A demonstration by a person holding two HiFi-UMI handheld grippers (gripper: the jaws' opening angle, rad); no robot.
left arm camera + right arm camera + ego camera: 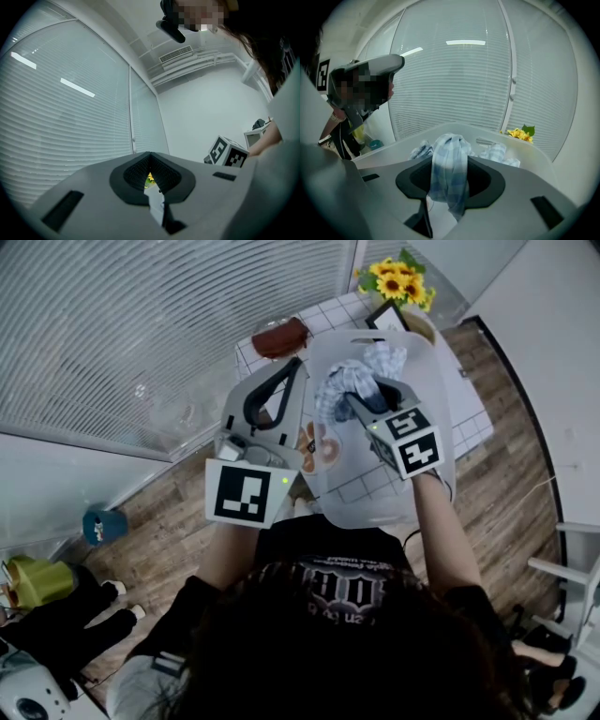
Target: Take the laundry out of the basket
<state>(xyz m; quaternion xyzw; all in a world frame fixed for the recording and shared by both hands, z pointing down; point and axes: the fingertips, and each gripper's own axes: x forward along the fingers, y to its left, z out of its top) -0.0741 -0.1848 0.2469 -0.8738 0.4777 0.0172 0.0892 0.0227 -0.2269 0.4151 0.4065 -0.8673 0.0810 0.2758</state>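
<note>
Head view: right gripper [358, 401] is clamped on the cloth [337, 385], which hangs over the basket [441, 427]. Left gripper [297, 362] is closed on nothing, beside the basket.

Left gripper view: pads together, empty.

Right gripper view: cloth drapes through the jaws (decent bite). I'd lift straight up until the tail clears the rim.

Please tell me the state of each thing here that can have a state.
right gripper: shut on the checked cloth
checked cloth: bunched, hanging between the jaws
left gripper: shut, tips together
laundry basket: upright, cloth inside
sunflowers: upright, in bloom
</note>
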